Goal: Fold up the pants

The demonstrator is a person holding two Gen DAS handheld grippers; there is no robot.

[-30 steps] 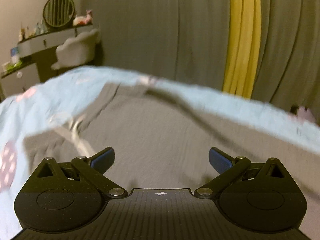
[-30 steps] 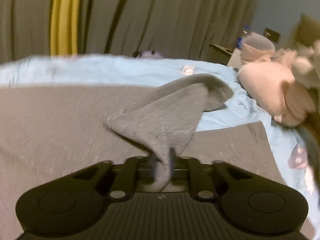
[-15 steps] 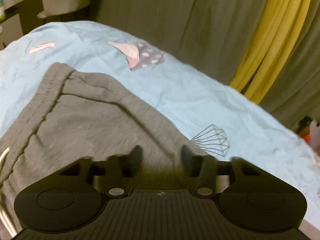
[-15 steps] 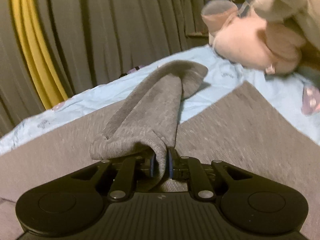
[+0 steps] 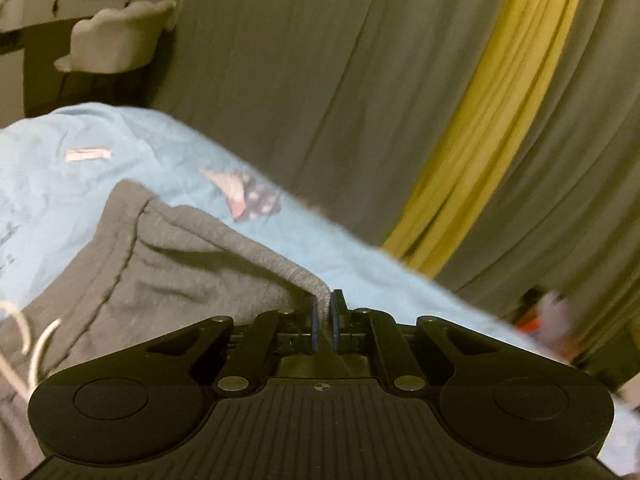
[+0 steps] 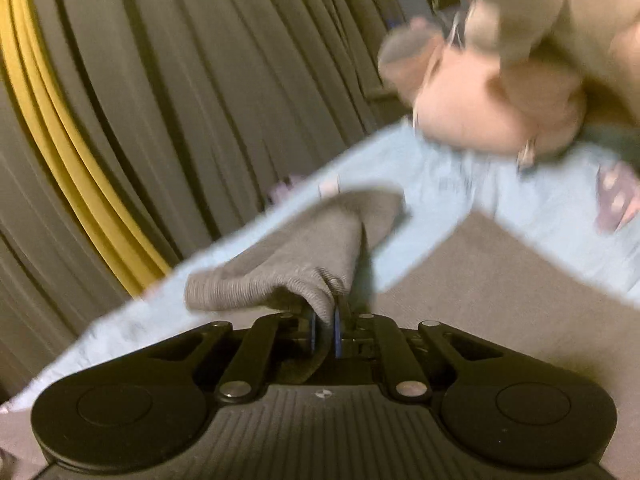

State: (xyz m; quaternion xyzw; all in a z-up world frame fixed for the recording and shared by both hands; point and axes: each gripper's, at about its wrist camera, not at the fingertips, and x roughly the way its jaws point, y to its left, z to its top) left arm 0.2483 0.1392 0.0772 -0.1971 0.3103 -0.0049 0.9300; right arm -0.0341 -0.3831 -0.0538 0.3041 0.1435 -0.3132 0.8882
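Now both black grippers, left (image 5: pixel 324 314) and right (image 6: pixel 325 322), pinched the grey knit pants (image 5: pixel 168 264), lifted mid-fold; next, carrying them across evenly.

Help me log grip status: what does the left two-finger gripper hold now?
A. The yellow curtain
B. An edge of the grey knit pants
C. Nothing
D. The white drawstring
B: the left gripper is pinched shut on an edge of the grey knit pants.

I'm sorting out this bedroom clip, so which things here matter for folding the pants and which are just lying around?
For the job: pants, left gripper, right gripper, bed sheet.

Lying about: plush toy, curtains, white chair.
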